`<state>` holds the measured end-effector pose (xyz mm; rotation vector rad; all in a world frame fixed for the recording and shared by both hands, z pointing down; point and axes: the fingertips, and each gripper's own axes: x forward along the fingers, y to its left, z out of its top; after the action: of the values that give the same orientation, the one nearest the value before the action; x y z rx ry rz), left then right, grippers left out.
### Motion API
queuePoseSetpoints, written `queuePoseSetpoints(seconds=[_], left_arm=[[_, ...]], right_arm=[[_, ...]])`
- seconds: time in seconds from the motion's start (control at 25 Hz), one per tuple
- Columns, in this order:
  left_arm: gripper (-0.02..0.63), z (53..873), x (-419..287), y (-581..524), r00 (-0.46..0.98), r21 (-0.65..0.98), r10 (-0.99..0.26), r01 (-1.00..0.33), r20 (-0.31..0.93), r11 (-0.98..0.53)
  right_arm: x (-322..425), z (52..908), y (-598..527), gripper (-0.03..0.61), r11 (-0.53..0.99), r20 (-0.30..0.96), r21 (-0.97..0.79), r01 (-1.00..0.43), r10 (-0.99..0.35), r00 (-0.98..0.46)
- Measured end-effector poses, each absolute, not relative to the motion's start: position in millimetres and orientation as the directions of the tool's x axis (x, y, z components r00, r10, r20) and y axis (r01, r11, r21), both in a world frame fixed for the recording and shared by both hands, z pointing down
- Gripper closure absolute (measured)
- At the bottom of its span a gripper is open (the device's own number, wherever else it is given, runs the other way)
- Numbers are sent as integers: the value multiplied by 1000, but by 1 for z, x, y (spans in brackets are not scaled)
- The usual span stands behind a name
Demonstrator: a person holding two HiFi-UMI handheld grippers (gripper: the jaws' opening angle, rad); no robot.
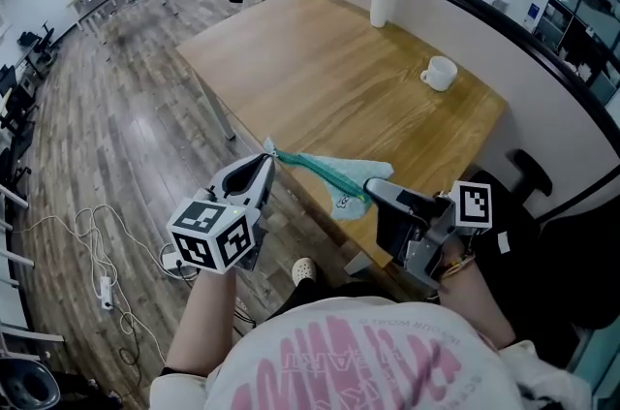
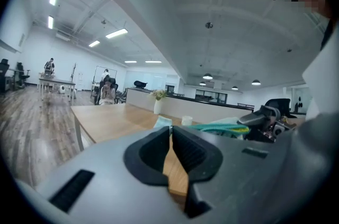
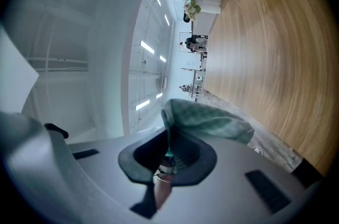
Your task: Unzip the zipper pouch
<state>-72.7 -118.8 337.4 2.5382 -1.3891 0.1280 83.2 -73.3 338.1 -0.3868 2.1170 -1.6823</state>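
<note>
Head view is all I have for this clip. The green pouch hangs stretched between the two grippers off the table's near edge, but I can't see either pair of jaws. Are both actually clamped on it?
Observer: The left gripper is. In its own view the jaws are together, with a pale corner of the zipper pouch pinched at their tips.
Operator: And the other end?
Observer: The right gripper is shut on it too. Its view shows a teal strip of the pouch's edge caught between the pads, with the green fabric bunched just past the tips.
</note>
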Motion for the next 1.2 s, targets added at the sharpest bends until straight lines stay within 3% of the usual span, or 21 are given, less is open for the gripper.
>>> queuePoseSetpoints(seconds=[0.2,0.48,1.2], left_arm=[[612,366,-72,-113,501,230,-836,-861,223,-455],[612,363,-36,-84,584,383,-802,-774,126,-504],[612,348,-21,-110,606,297,-785,-778,125,-554]], right_arm=[[98,349,-80,571,232,-119,-973,-10,-535,-836],[118,362,-91,568,285,-33,-937,-203,-650,-760],[122,343,-117,568,358,-57,-907,-221,-625,-778]])
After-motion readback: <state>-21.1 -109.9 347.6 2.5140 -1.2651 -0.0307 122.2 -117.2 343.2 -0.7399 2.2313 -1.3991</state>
